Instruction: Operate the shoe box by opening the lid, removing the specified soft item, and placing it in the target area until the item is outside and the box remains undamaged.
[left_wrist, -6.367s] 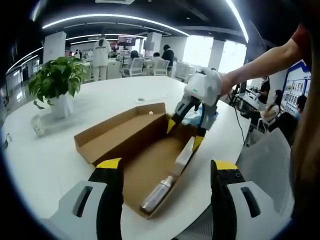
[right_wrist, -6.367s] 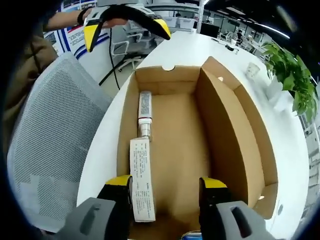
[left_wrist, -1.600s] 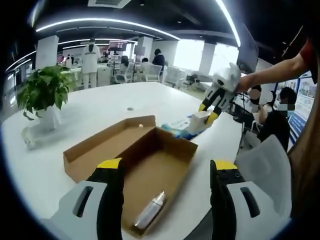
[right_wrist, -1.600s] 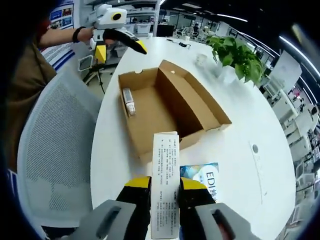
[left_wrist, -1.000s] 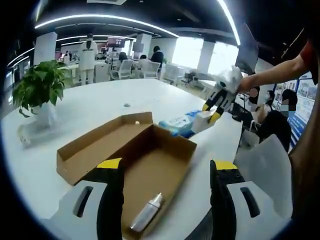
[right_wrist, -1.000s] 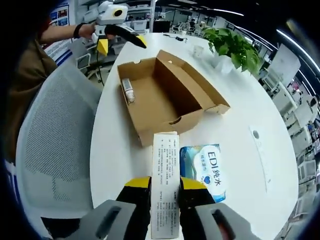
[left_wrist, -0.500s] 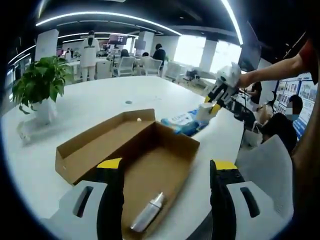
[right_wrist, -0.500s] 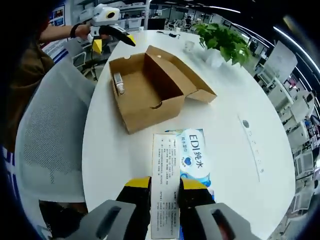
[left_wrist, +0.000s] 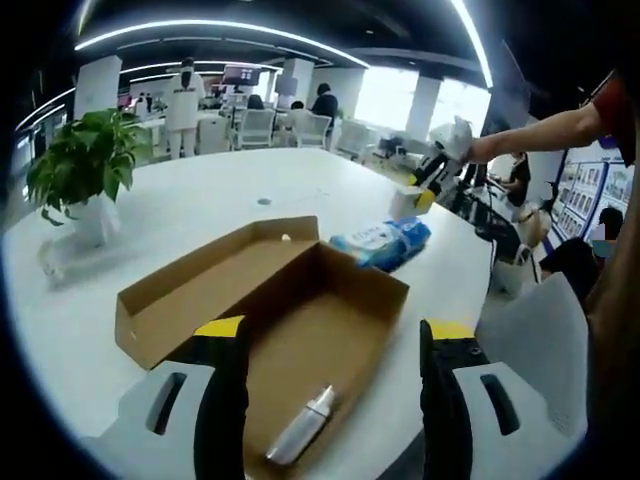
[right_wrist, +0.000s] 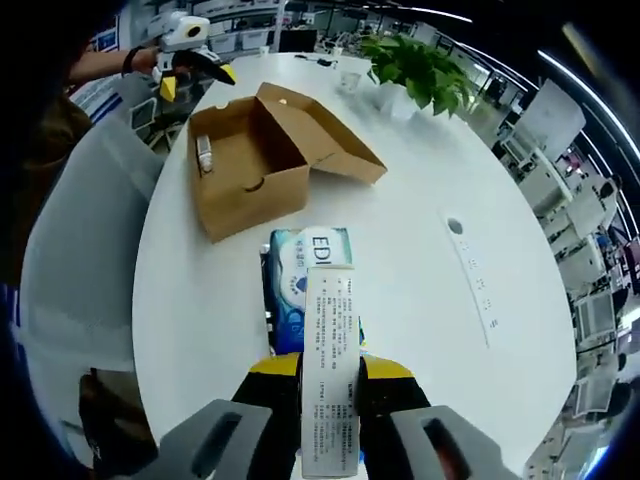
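Right tongs (right_wrist: 329, 375) are clenched on a long white printed carton (right_wrist: 331, 350), which sticks out forward between the yellow-tipped jaws and is held clear above the round white bench (right_wrist: 420, 200). In the left gripper view the same right tongs (left_wrist: 428, 180) show far off, past the open brown cardboard shoe box (left_wrist: 270, 300), with the white carton (left_wrist: 405, 203) at their tips.

Left tongs (left_wrist: 330, 335) are released, nothing between the jaws, hovering at the near end of the shoe box. In the right gripper view the left tongs (right_wrist: 190, 62) sit beyond the shoe box (right_wrist: 250, 160), at its far end.

Shoe box: lid folded out flat to one side, undamaged as far as visible. Inside it, a slim silver tube with a white cap (left_wrist: 300, 442) lies along the wall next to the left tongs; it also shows in the right gripper view (right_wrist: 204, 152).

Soft blue-and-white wipes pack (right_wrist: 300, 280) lies on the bench outside the shoe box, just beside its short end, directly under the held carton. It also shows in the left gripper view (left_wrist: 382, 240).

Green potted plant in a white pot (left_wrist: 85, 170) stands on the bench, well apart from the shoe box's lid side.
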